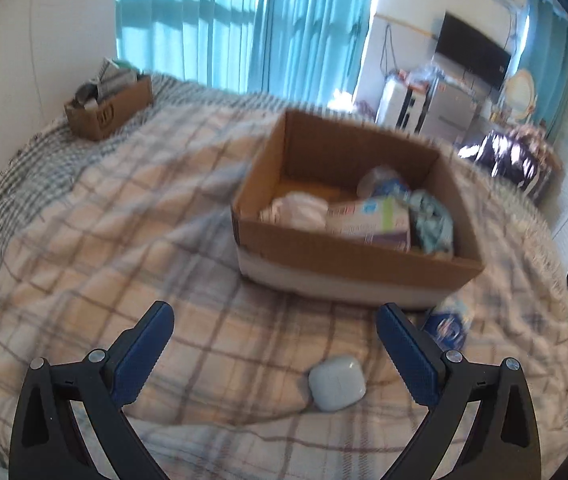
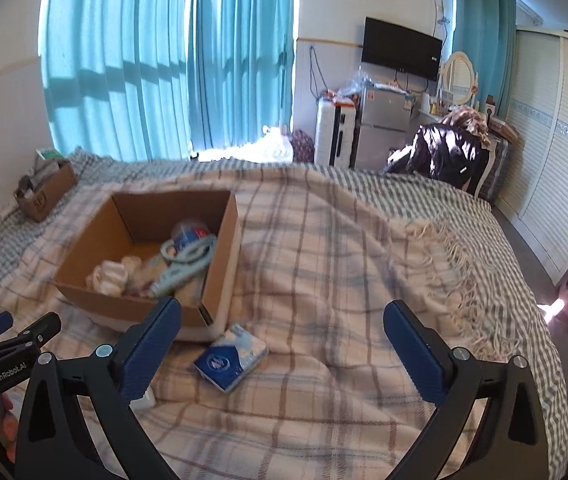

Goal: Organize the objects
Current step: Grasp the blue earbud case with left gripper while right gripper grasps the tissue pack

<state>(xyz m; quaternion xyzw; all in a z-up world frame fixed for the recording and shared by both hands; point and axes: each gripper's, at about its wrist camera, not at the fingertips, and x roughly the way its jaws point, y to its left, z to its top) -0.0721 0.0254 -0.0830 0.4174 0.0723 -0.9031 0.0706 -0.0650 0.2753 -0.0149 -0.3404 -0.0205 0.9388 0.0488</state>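
Your left gripper [image 1: 275,332] is spread wide and holds nothing; the white case [image 1: 336,383] lies on the blanket [image 1: 83,240] between its fingers, near of the box [image 1: 348,248]. Your right gripper [image 2: 281,330] gapes wide too, the blue packet [image 2: 231,356] between its fingers, left of centre, just beside the box's near right corner.

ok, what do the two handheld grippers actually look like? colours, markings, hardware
Both match: the left gripper and right gripper have matte black plastic linkage arms with triangular cut-outs and silver pivot bolts. The fingers carry textured dark-blue pads. The right wrist view catches white "GenRobot.AI" lettering on the left gripper's body. No cables visible; a bare hand shows at the left edge.
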